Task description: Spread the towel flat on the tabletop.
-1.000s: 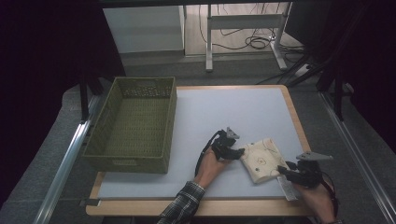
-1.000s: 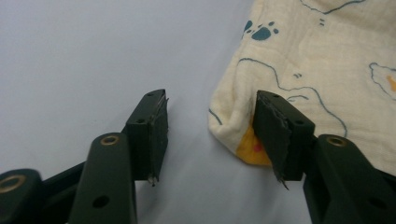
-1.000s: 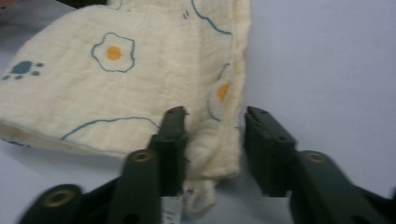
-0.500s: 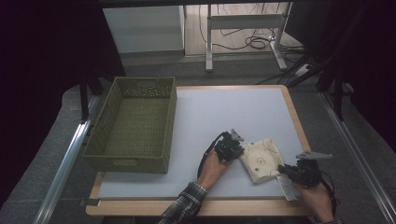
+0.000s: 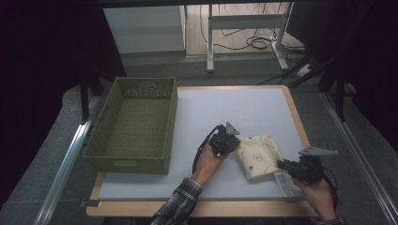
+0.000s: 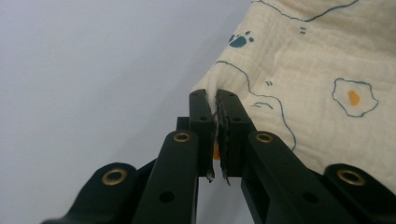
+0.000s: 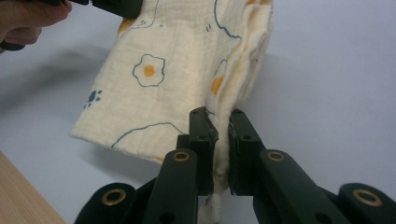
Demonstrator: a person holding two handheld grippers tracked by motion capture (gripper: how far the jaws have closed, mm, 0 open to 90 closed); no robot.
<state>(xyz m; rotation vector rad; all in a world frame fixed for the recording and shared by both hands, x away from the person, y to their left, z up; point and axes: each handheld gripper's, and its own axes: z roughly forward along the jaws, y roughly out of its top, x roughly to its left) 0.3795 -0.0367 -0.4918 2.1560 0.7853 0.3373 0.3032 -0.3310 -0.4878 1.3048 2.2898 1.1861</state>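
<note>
your left gripper point(image 6: 217, 100) pinches cloth point(image 5: 257, 155) corner nearest basket point(image 5: 132, 125); right gripper point(image 7: 217, 116) clamps folded layers on cloth's far side from basket. two-point hold keeps folds together, cloth right of basket on tabletop point(image 5: 244, 108), likely for carrying basketward.

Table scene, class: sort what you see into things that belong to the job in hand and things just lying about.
In the job:
- folded cream cloth with egg prints
- left hand-held gripper, shut on a cloth corner
- right hand-held gripper, shut on the cloth's folded edge

Lying about:
- green woven basket
- clear packet at the table edge
</note>
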